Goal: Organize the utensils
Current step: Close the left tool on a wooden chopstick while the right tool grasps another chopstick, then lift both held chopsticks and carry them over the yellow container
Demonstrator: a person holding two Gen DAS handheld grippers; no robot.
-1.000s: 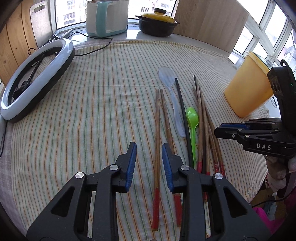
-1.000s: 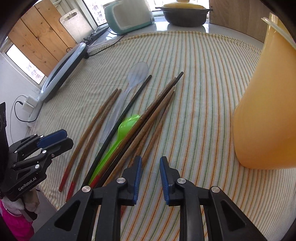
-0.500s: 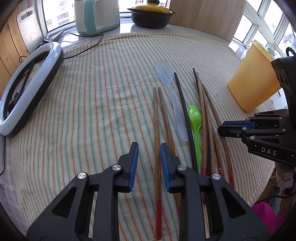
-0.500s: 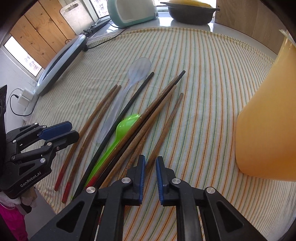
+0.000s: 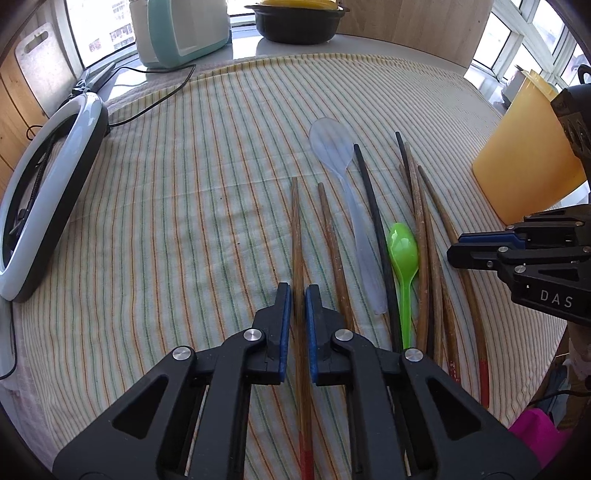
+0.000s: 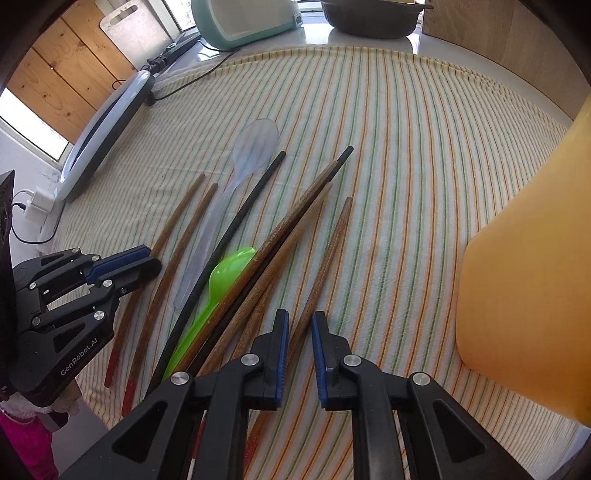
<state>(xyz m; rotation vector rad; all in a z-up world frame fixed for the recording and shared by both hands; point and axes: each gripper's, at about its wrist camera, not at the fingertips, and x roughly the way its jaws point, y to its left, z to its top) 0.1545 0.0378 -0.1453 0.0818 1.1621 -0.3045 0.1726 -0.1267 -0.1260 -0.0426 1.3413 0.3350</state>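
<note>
Several brown and black chopsticks, a clear spoon (image 5: 332,146) and a green spoon (image 5: 403,251) lie side by side on the striped cloth. My left gripper (image 5: 298,295) is shut on the leftmost brown chopstick (image 5: 296,225), which runs back between its blue pads. My right gripper (image 6: 299,325) is open, its fingers on either side of the rightmost brown chopstick (image 6: 330,251). In the right wrist view the left gripper (image 6: 147,258) shows at the left on that same chopstick (image 6: 177,218). The green spoon (image 6: 231,267) and clear spoon (image 6: 255,147) lie there too.
A tall orange container (image 5: 524,158) stands at the table's right edge and fills the right of the right wrist view (image 6: 532,258). A ring light (image 5: 48,184) lies at the left. A teal appliance (image 5: 184,26) and a black pot (image 5: 295,22) stand at the back.
My left gripper moved right and forward and shut on the leftmost brown chopstick. My right gripper came forward over the rightmost chopstick, narrowed, then opened wider again.
</note>
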